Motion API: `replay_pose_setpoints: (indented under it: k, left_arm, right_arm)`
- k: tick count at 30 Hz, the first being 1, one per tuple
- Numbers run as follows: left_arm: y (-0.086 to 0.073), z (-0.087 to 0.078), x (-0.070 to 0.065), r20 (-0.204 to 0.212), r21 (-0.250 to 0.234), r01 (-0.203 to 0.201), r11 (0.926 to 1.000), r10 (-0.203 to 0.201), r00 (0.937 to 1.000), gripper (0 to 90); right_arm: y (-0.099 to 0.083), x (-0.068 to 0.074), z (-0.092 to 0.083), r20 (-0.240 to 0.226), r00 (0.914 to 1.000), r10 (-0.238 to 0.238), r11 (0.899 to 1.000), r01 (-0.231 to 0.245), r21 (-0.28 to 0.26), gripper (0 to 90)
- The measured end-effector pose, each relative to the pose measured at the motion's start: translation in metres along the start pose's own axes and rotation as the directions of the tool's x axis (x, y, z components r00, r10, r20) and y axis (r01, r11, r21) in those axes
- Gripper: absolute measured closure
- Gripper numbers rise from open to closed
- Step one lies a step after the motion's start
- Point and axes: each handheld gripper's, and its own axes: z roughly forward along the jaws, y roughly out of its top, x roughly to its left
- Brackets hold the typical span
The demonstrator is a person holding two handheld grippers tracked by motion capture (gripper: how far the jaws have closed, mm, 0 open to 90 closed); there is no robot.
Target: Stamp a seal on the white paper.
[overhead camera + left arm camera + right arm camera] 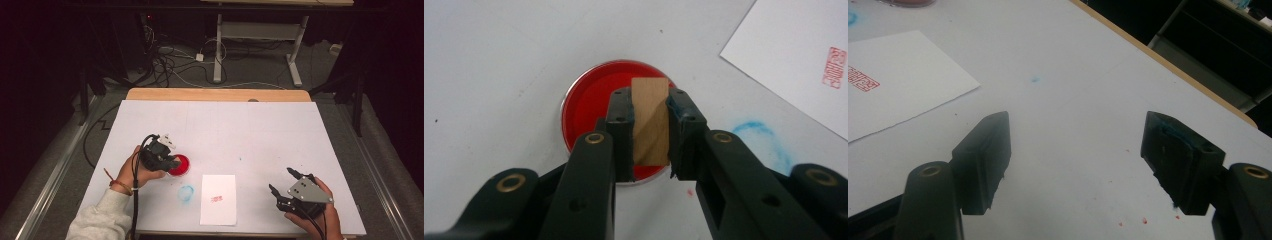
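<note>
A wooden stamp block (650, 120) is clamped between the pads of my left gripper (650, 131), which is shut on it. It hangs right over a round red ink pad (594, 107), seen in the high view as a red disc (181, 165) beside the left gripper (167, 161). Whether the block touches the ink I cannot tell. A white sheet of paper (218, 198) with a small red seal print (216, 199) lies at the table's front middle. My right gripper (281, 183) rests at the front right, open, with nothing between its jaws (1075, 165).
A blue smudged ring (186, 193) marks the white table cover (240, 130) between ink pad and paper. The same smudge (761, 142) shows right of the left jaws. Beyond the table's wooden far edge (215, 94) lie floor cables and a desk frame (260, 45).
</note>
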Motion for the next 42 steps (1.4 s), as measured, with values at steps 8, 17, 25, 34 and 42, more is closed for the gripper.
replay_pose_setpoints:
  k: [8,17,25,34,42]
  left_arm:
    - [0.0,0.009,0.005,0.013,0.013,0.013,0.9998,-0.013,0.9998,73.4]
    - [0.0,0.018,0.006,-0.005,0.045,0.022,0.9988,-0.021,0.9998,73.3]
    - [-0.001,0.021,0.008,0.006,0.041,0.034,0.9986,-0.035,0.9994,73.3]
    - [-0.001,0.022,0.007,0.002,0.036,0.033,0.9988,-0.033,0.9994,72.9]
    - [0.0,0.017,0.001,-0.002,0.027,0.014,0.9995,-0.014,0.9999,64.0]
  right_arm:
    - [0.0,0.0,0.002,-0.002,1.0,-0.002,1.0,0.002,0.007,29.0]
    - [0.001,0.001,0.004,-0.002,1.0,-0.003,1.0,0.003,0.01,29.2]
    - [0.001,0.0,0.005,-0.008,0.9999,-0.008,1.0,0.008,0.009,29.2]
    - [0.001,-0.001,0.004,0.002,1.0,-0.004,1.0,0.004,0.011,29.4]
    - [0.002,0.0,0.005,0.003,1.0,0.002,1.0,-0.002,0.008,29.2]
